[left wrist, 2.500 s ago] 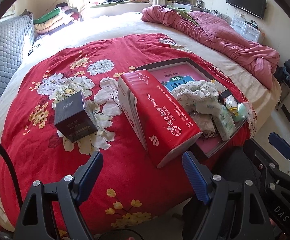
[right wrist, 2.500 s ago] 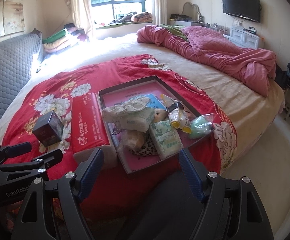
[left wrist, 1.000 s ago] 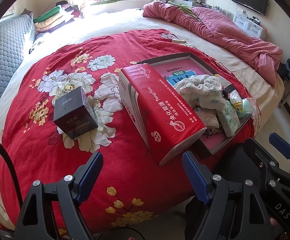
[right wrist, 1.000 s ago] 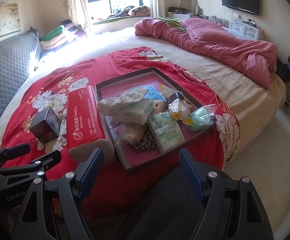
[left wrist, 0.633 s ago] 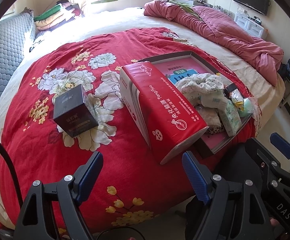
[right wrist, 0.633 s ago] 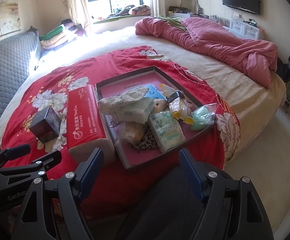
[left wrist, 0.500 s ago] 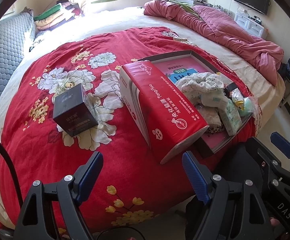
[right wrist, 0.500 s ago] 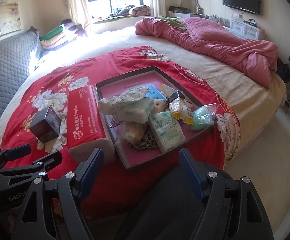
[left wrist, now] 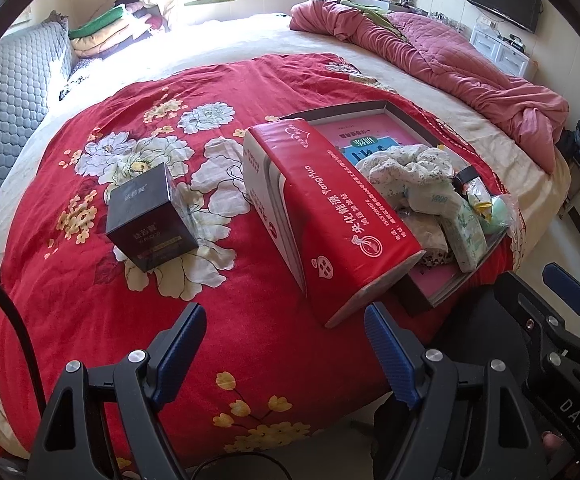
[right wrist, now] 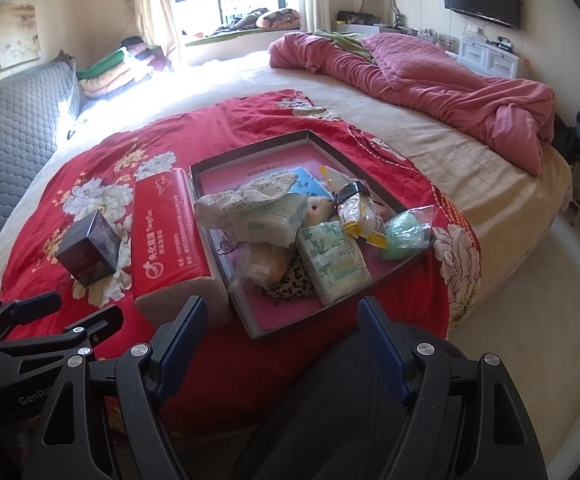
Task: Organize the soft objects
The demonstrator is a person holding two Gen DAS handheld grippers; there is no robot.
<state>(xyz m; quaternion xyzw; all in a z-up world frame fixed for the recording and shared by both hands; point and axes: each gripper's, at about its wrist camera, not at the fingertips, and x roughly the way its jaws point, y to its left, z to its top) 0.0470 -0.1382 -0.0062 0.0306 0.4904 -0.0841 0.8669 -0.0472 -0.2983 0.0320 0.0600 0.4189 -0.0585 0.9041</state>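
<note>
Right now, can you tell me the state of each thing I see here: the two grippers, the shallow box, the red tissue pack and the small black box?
left gripper: open, empty.
right gripper: open, empty.
shallow box: lidless, flat on the red blanket, holding a pile of soft packets.
red tissue pack: lying lengthwise beside the shallow box.
small black box: closed, upright, apart from the pack.
</note>
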